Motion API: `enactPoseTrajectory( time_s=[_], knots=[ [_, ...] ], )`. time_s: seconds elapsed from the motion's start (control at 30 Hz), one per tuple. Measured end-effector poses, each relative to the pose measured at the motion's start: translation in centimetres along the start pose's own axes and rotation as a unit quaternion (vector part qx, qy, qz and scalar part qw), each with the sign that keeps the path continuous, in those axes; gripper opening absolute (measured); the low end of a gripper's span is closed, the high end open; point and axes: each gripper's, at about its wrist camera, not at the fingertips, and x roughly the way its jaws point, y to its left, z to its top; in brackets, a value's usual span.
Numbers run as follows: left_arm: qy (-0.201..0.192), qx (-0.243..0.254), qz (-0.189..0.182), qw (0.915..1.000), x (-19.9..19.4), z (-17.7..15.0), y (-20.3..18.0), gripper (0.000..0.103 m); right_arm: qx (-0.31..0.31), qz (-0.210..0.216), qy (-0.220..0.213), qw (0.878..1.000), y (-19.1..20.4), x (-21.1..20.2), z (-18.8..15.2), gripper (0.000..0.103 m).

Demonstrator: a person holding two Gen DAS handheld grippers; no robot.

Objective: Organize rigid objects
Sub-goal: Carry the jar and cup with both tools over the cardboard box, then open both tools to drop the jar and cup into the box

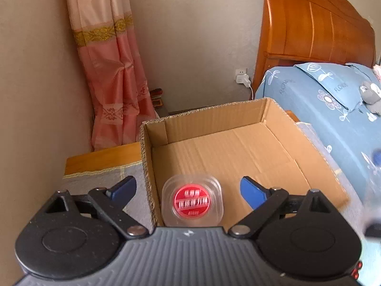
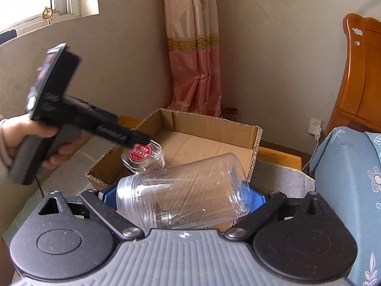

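Clear jar (image 2: 183, 190) clamped in right gripper (image 2: 183, 197); left gripper (image 1: 188, 188) wide open above small box (image 1: 192, 201)

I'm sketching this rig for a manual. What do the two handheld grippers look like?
Each gripper has blue finger pads, black linkages with silver pivots, round black housings and a ribbed grey body. The left one has a grey pistol handle; its hand wears a striped cuff.
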Motion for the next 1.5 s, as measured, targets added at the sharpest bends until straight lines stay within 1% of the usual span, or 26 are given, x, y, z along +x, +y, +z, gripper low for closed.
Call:
enactPoseTrajectory(
  time_s=[0.23, 0.3, 0.37, 0.5, 0.57, 0.6, 0.7, 0.8, 0.97, 1.17, 1.3, 1.4, 1.5],
  knots=[
    [-0.017, -0.007, -0.002, 0.9998, -3.7, -1.8, 1.8, 0.097, -0.003, -0.004, 0.015, 1.0, 0.2, 2.2, 1.4, 0.099],
    [-0.018, -0.005, 0.007, 0.9998, -4.5, -2.4, 2.2, 0.099, -0.001, -0.007, 0.019, 1.0, 0.2, 3.0, 2.0, 0.099],
    [-0.022, -0.001, 0.011, 0.9997, -5.3, -2.9, 2.6, 0.099, 0.001, -0.011, 0.022, 1.0, 0.1, 3.8, 2.6, 0.099],
    [-0.022, 0.001, 0.017, 0.9996, -6.2, -3.8, 3.0, 0.099, 0.005, -0.024, 0.028, 0.999, -0.3, 5.5, 3.7, 0.099],
    [-0.022, 0.004, 0.027, 0.9994, -6.4, -4.2, 3.0, 0.099, 0.006, -0.032, 0.031, 0.999, -0.6, 6.3, 4.4, 0.1],
    [-0.025, 0.006, 0.031, 0.9992, -6.5, -4.4, 3.0, 0.099, 0.007, -0.031, 0.033, 0.999, -0.6, 6.7, 4.6, 0.102],
    [-0.028, 0.004, 0.035, 0.999, -6.8, -4.8, 3.2, 0.099, 0.016, -0.031, 0.034, 0.999, -0.8, 7.1, 4.9, 0.103],
    [-0.026, -0.002, 0.031, 0.9992, -7.1, -5.2, 3.4, 0.099, 0.021, -0.035, 0.035, 0.999, -0.6, 6.9, 4.7, 0.103],
    [-0.02, 0.002, 0.029, 0.9994, -7.9, -5.8, 2.8, 0.099, 0.013, -0.038, 0.028, 0.999, 0.3, 4.9, 3.9, 0.103],
    [-0.031, -0.002, 0.031, 0.999, -10.0, -6.7, 1.9, 0.099, 0.008, -0.037, 0.023, 0.999, 1.9, 1.9, 2.2, 0.103],
    [-0.039, -0.012, 0.031, 0.9987, -11.3, -8.0, 1.4, 0.102, 0.013, -0.033, 0.018, 0.999, 3.0, -0.3, -0.2, 0.103],
    [-0.041, -0.027, 0.031, 0.9983, -11.9, -9.4, 1.0, 0.102, 0.02, -0.038, 0.019, 0.999, 3.8, -2.1, -2.7, 0.103],
    [-0.044, -0.036, 0.031, 0.9979, -12.4, -11.0, 0.6, 0.102, 0.028, -0.034, 0.016, 0.999, 4.4, -3.4, -5.2, 0.103]
  ],
)
